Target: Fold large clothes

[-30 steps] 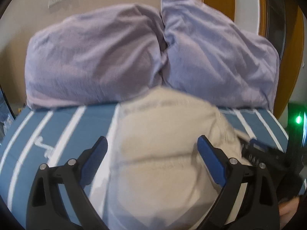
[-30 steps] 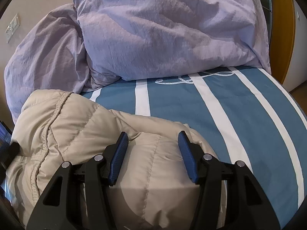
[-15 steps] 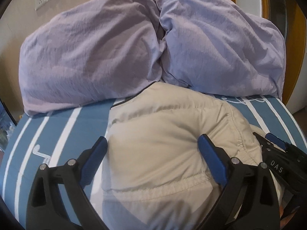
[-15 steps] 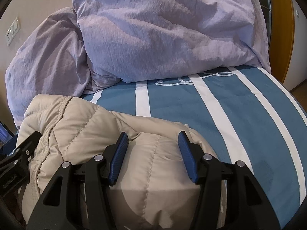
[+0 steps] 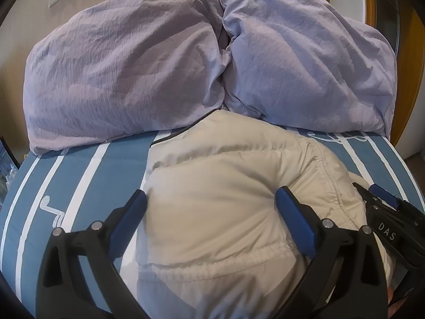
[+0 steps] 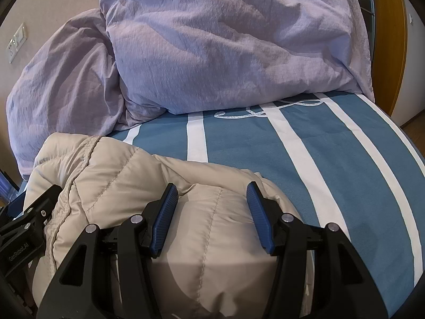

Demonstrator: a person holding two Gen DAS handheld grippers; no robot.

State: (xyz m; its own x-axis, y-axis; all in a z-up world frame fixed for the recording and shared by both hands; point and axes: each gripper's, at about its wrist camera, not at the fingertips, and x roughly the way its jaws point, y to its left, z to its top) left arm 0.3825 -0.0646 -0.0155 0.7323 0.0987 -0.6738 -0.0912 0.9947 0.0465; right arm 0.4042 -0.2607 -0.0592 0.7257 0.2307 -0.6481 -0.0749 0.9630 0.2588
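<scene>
Jacket: beige, quilted, puffy | pillows: lilac, crinkled

Jacket brought forward and laid on the bed

Since a second ago we have carried the beige puffer jacket toward the lilac pillows; its blur has cleared and its dark-edged hem now touches them. Our left tool has drawn nearer our right tool, now showing its lettering.

The puffer jacket is cut off by the lower edge in both views. The bed beneath it is hidden.
</scene>
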